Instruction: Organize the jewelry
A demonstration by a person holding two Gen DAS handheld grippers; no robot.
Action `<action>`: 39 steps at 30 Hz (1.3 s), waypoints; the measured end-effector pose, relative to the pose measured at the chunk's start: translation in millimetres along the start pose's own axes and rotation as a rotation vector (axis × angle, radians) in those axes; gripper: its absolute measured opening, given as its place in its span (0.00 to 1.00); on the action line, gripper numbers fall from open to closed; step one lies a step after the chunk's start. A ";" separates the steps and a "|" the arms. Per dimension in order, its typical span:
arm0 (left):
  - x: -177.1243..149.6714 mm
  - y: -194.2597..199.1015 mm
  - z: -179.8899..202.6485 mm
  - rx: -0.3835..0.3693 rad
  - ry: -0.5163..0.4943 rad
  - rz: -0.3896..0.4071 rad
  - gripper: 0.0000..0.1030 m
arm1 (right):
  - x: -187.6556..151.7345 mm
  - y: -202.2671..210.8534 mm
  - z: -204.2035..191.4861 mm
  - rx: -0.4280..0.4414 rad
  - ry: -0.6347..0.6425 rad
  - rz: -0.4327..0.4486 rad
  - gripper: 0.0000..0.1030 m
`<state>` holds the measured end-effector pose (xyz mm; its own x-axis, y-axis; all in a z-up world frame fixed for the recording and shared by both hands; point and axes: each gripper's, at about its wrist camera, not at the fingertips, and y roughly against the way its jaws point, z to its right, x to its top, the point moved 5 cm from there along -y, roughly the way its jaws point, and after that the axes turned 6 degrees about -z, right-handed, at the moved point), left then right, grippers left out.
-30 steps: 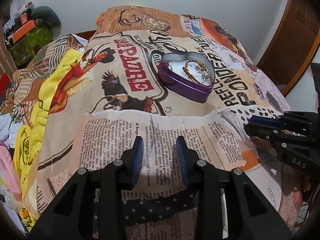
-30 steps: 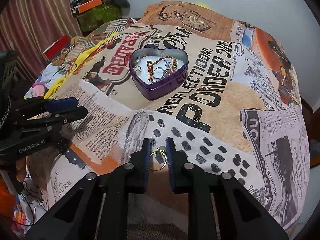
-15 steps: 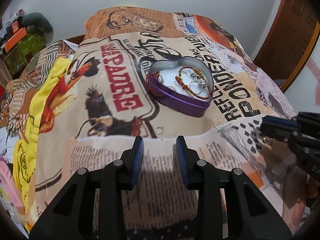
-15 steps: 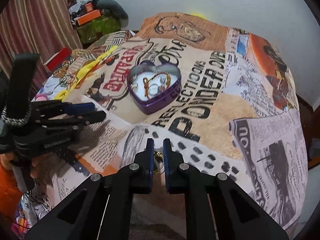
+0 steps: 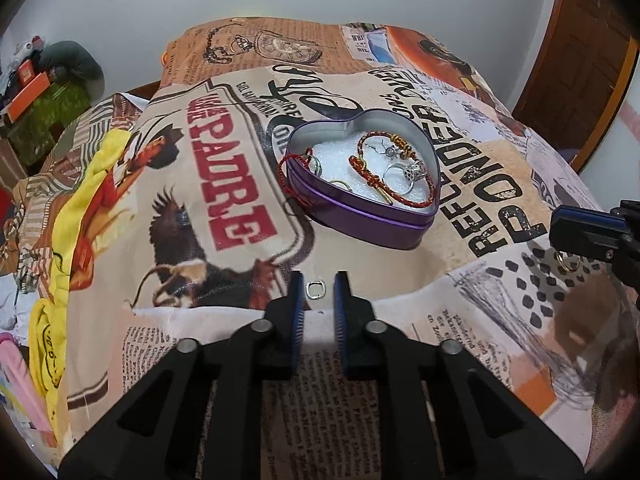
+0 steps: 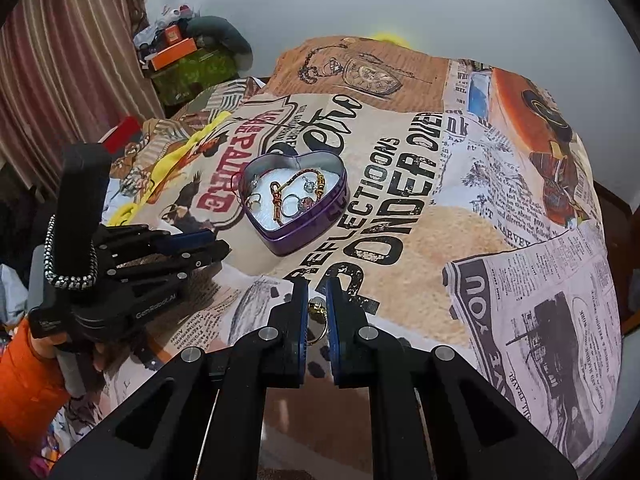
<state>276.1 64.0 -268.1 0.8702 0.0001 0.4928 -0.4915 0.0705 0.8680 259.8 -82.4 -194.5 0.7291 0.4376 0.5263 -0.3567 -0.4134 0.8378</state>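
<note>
The heart tin (image 5: 362,216) on the bed is already holding bracelets and rings. The right tongs (image 6: 317,312) are pinching a gold ring (image 6: 316,322). The left tongs (image 5: 316,292), partly open, are sitting around a silver ring (image 5: 315,290). Both rings are still waiting to go in.

Both wrist views look along their fingers, low, close over the bedspread (image 5: 224,184); both share the heart tin (image 6: 304,236)

black gripper (image 6: 316,292), orange sleeve (image 6: 24,380)

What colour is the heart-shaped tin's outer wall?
Purple; the heart-shaped tin shows it best in the left wrist view.
</note>
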 end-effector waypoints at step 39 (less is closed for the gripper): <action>41.6 55.7 7.9 -0.056 0.009 0.163 0.08 | 73.4 4.8 -21.7 0.010 0.013 0.114 0.08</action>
<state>284.6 60.1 -198.8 0.7797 0.0251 0.6256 -0.6234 0.1247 0.7719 298.9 -35.0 -148.6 0.6764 0.3974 0.6201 -0.4313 -0.4688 0.7709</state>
